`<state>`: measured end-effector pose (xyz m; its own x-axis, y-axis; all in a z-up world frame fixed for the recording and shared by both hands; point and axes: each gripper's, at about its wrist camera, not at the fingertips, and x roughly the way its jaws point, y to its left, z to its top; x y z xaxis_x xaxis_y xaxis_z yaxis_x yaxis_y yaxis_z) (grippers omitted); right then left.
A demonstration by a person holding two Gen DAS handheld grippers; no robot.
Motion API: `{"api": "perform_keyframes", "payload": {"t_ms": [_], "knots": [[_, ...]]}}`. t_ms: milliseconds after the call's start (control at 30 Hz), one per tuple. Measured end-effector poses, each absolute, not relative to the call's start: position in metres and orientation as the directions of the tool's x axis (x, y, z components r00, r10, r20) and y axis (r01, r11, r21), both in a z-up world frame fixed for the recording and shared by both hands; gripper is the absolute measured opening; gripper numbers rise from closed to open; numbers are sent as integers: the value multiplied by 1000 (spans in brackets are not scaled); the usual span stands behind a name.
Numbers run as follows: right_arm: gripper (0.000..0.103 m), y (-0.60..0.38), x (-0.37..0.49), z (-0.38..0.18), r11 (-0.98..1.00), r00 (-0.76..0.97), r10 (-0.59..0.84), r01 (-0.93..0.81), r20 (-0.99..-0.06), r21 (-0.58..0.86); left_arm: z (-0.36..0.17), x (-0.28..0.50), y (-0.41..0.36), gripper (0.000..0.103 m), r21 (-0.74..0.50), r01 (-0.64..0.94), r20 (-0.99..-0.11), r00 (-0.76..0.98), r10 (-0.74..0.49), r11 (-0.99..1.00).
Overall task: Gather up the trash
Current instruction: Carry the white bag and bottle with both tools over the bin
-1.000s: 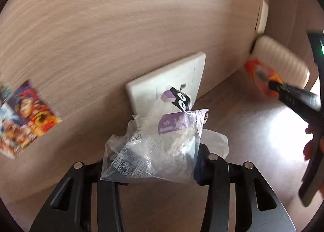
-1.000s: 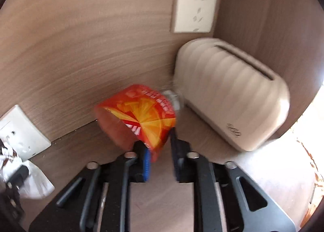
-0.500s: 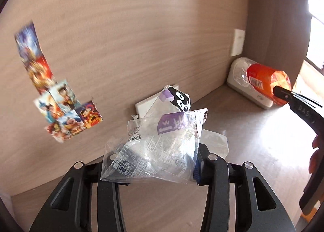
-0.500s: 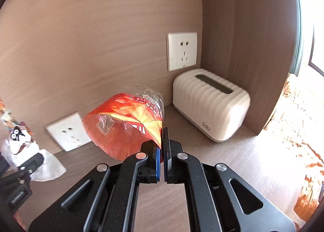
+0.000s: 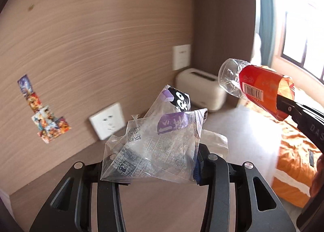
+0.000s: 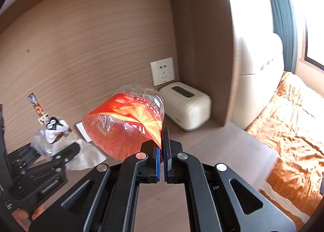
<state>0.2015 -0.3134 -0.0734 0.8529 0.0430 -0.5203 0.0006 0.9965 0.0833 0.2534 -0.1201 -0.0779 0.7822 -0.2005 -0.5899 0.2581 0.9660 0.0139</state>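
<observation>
The left gripper [image 5: 154, 173] is pinching a crinkly clear wrapper [image 5: 156, 146], which is sticking up between and past its fingers. Over on the right, the right gripper [image 6: 162, 150] is clamping the orange label of a squashed plastic bottle [image 6: 125, 124], and that's jutting out ahead-left of its fingertips, with a white tissue box [image 6: 186, 104] sitting beyond on the shelf [image 6: 222, 144].

The tissue box [image 6: 185, 105] sits on the surface [image 6: 212, 142] in the corner, below a wall socket [image 6: 162, 71]; the bed [image 6: 293, 128] lies at frame right.

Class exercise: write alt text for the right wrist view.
The right gripper pinches the orange label of an empty plastic bottle above a wooden shelf. A cream tissue box sits behind, under a wall socket.
</observation>
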Motion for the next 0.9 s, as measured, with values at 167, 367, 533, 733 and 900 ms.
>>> {"api": "perform_keyframes", "payload": {"t_ms": [167, 367, 533, 733, 900], "knots": [[3, -350, 157, -64, 995, 856, 3, 48, -517, 85, -75, 233, -182, 42, 8, 337, -592, 760, -267, 941], [3, -393, 101, -66, 987, 841, -66, 133, -538, 86, -79, 195, -239, 43, 3, 429, -605, 720, -340, 903], [3, -425, 57, -79, 971, 812, -129, 221, -570, 95, -88, 165, -283, 43, 6, 509, -626, 673, -394, 861], [3, -463, 8, -103, 934, 761, -194, 337, -619, 121, -110, 130, -332, 43, -5, 611, -667, 588, -458, 792], [3, -491, -26, -123, 890, 706, -246, 436, -664, 134, -144, 103, -374, 43, -27, 698, -716, 486, -501, 716]]}}
